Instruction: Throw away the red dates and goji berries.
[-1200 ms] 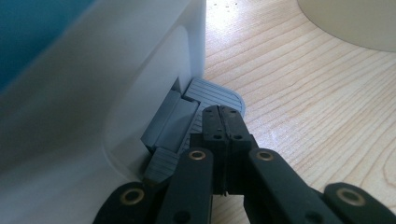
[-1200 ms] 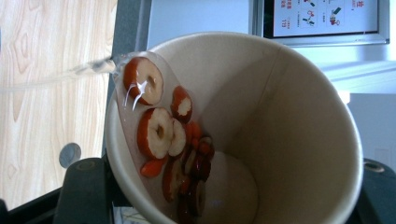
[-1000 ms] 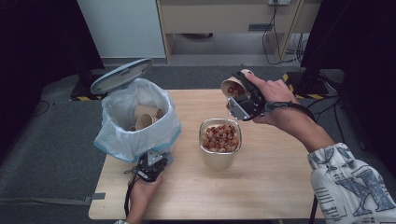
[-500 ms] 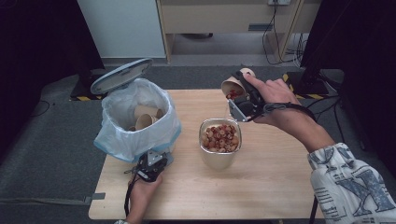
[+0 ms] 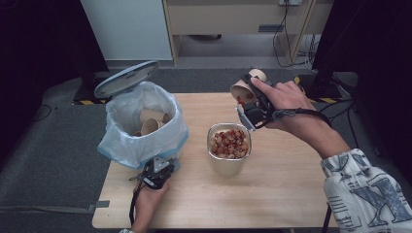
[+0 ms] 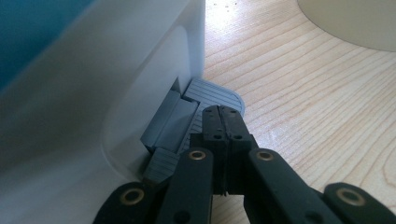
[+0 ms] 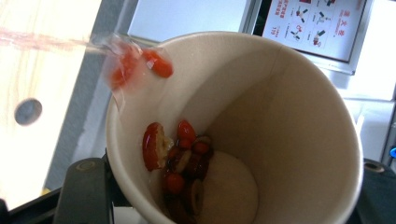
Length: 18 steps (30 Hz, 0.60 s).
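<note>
pale wood surface (image 5: 291,194) bears a steel pot (image 5: 228,160); right gripper (image 5: 252,104) jaws clamp a tilted paper cup (image 7: 261,116), left gripper (image 6: 224,123) jaws closed on a grey pedal (image 6: 210,95); wall poster (image 7: 317,23) writing unreadable.

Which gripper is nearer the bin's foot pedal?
Left. The left gripper, shut, rests on the pedal; the right gripper holds a paper cup across the table.

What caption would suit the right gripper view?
Tilted paper cup held in the right tool, red dried fruit clinging inside, a few pieces at its rim.
</note>
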{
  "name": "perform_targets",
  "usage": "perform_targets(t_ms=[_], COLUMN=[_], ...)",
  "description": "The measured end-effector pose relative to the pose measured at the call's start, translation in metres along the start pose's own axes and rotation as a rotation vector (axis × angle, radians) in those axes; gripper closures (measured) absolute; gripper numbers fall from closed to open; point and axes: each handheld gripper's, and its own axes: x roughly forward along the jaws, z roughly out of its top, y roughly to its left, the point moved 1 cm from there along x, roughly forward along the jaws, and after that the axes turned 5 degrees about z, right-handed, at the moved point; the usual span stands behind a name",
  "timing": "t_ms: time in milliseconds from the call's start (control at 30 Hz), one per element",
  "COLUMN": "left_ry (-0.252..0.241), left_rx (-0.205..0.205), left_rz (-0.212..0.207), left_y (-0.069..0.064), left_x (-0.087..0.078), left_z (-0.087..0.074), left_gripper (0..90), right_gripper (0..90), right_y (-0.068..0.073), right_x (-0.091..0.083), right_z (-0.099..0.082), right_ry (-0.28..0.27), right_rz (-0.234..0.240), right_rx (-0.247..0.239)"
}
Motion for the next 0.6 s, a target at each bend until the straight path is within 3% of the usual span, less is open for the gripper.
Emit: perform_targets(t_ms=[300,400,600], left_ry=[0.0,0.0,0.0], left_rx=[-0.001,0.0,0.001], left_rz=[0.0,0.0,0.0], left_y=[0.0001,0.0,-0.0001], left_x=[0.0,0.0,0.0], left_z=[0.0,0.0001,0.0001], left_gripper=[89.4,89.4,89.4], right_gripper=[32.1,32.1,32.1], right_y=[0.0018,0.003,0.0051], right_x=[0.0006,0.0013,0.0015], right_z=[0.002,0.0031,0.0047], right_ry=[0.006,0.011,0.019], right_rz=[-0.002,-0.015,-0.003], right_rx=[-0.025,-0.065,-0.074])
